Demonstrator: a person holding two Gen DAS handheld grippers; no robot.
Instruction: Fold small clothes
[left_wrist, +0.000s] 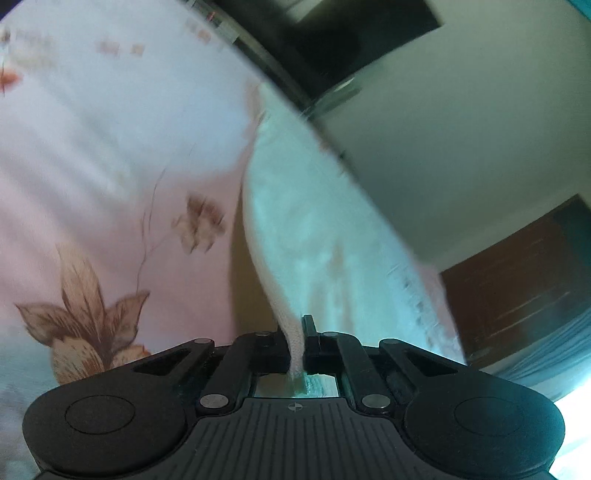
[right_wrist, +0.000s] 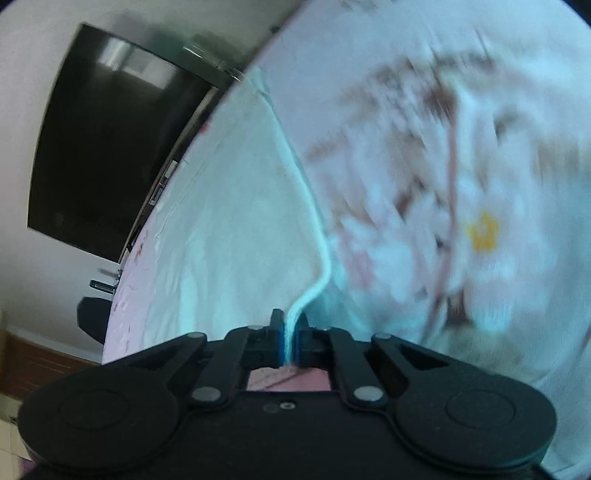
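A: Item one, left wrist view, from the left: floral bedsheet, pale pink, brown-and-orange flower print, blurred; then the white garment, soft knit, faint greenish cast, a ribbed hem strip running down into the left gripper; a fringed or stitched edge on its right side, too blurred to tell which.

B: State of that gripper?

A: Jaws closed tight on the ribbed hem; cloth pinched between them, the rest stretched away over the bedsheet. Right of it: pale wall; dark wooden furniture.

B: Item two, right wrist view?

A: From the left: dark television screen on the wall; then the same white garment, spread flat on the bedsheet, its rolled edge curving down into the right gripper; jaws closed on that edge, blue pads showing.

B: Writing, labels?

A: None legible; small reddish marks along the bedsheet border, too blurred to read.
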